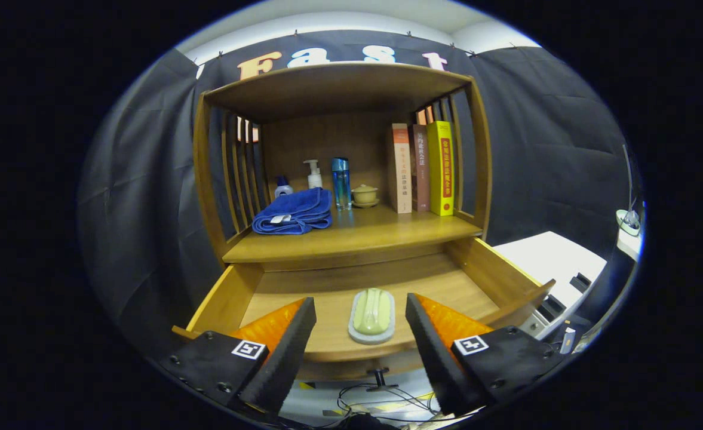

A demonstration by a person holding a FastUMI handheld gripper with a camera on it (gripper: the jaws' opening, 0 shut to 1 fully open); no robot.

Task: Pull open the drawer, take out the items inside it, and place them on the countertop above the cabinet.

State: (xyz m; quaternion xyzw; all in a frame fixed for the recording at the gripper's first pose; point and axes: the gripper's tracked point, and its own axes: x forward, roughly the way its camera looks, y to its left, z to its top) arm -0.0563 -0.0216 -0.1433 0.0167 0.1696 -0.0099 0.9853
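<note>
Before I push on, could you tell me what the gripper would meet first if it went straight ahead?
Most likely the soap dish in the open drawer: it lies between the open gripper fingers, though depth is hard to judge.

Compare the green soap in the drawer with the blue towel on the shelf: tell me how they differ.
The green soap lies in a pale dish in the open drawer, between the gripper's open jaws; the blue towel sits up on the countertop beside bottles. The soap is a small, smooth, rounded bar; the towel is larger, soft and folded. The soap remains to be taken out; the towel is already on the countertop. Both lie flat on wood.
</note>
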